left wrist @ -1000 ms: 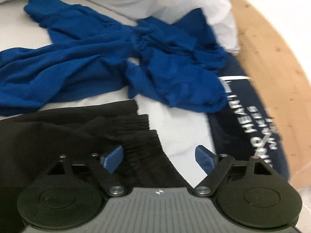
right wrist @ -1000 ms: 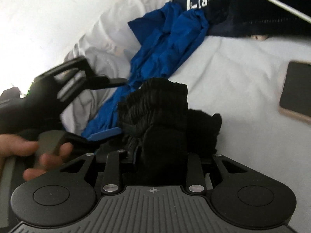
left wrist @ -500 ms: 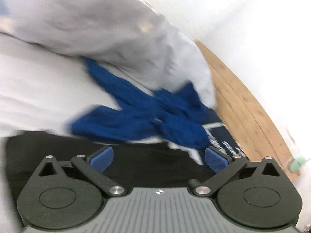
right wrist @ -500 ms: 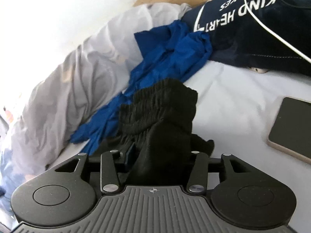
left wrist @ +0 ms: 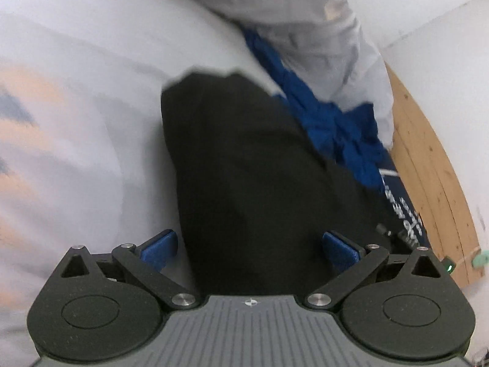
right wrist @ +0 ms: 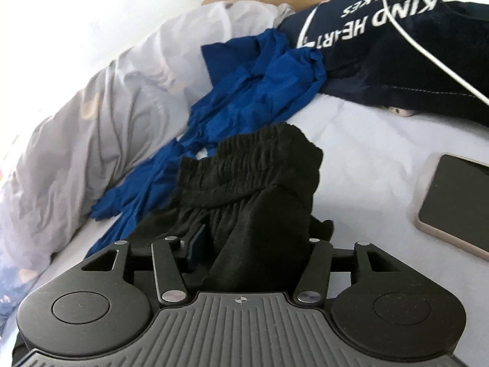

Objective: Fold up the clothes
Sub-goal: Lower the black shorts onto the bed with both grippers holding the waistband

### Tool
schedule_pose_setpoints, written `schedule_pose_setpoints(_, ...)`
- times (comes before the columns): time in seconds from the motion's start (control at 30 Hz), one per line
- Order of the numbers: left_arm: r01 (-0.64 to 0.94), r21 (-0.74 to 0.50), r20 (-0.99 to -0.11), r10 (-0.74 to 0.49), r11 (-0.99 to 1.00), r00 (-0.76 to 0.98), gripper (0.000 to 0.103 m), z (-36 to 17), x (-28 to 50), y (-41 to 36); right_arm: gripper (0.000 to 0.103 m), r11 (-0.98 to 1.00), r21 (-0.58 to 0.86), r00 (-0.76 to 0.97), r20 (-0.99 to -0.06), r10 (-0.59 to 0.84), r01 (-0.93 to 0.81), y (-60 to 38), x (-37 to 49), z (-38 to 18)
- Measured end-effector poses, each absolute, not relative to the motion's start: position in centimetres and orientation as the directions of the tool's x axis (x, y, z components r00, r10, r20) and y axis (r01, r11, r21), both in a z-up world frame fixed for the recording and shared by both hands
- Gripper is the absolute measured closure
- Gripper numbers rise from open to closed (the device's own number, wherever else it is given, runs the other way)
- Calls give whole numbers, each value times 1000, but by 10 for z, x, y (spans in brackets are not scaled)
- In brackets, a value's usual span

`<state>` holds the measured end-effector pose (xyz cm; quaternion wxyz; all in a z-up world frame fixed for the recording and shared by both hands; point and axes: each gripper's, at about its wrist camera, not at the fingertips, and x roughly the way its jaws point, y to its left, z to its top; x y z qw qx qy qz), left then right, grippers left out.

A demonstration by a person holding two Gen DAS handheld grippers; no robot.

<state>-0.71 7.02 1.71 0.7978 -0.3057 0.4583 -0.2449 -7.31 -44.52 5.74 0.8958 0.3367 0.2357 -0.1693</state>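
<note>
A black garment with an elastic waistband (right wrist: pixel 253 180) lies on the white bed sheet (right wrist: pixel 366 140). My right gripper (right wrist: pixel 250 244) is shut on its waistband end, which bunches up between the jaws. In the left wrist view the same black garment (left wrist: pixel 253 168) stretches away over the sheet. My left gripper (left wrist: pixel 249 244) is open, its blue pads (left wrist: pixel 159 244) on either side of the black cloth and not closed on it.
A crumpled blue garment (right wrist: pixel 259 85) lies beyond the black one, also in the left wrist view (left wrist: pixel 336 122). A navy printed garment (right wrist: pixel 397 39) with a white cable (right wrist: pixel 428 52), a grey duvet (right wrist: pixel 107 107), a phone (right wrist: pixel 458 202) and the wooden bed edge (left wrist: pixel 428 159).
My left gripper has swung from over the waistband and blue garment to above the long body of the black garment. My right gripper has kept its hold and lifted slightly.
</note>
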Motion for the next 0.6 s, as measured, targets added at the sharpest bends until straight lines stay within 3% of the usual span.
schedule_pose_setpoints(0.07, 138, -749, -527, -708, 648, 471, 0, 8, -6, 71, 46, 676, 567, 834, -537, -129, 470, -451, -79, 59)
schedule_pose_setpoints(0.13, 164, -781, -475, -744, 602, 469, 0, 2, -3, 74, 33, 556, 692, 860, -504, -84, 460, -462, -93, 56)
schedule_pose_setpoints(0.2, 187, -806, -446, -783, 562, 434, 0, 1, 5, 73, 28, 443, 783, 885, -462, -57, 437, -472, -108, 54)
schedule_pose_setpoints(0.37, 213, -837, -414, -838, 504, 354, 0, -1, 32, 56, 25, 489, 759, 891, -445, -91, 429, -462, -122, 63)
schedule_pose_setpoints(0.57, 126, -931, -276, -885, 343, 375, 0, -17, 61, 64, 23, 548, 733, 903, -415, -110, 403, -437, -135, 73)
schedule_pose_setpoints(0.6, 116, -938, -263, -890, 326, 374, 0, -21, 64, 64, 18, 576, 726, 913, -397, -96, 376, -430, -135, 77)
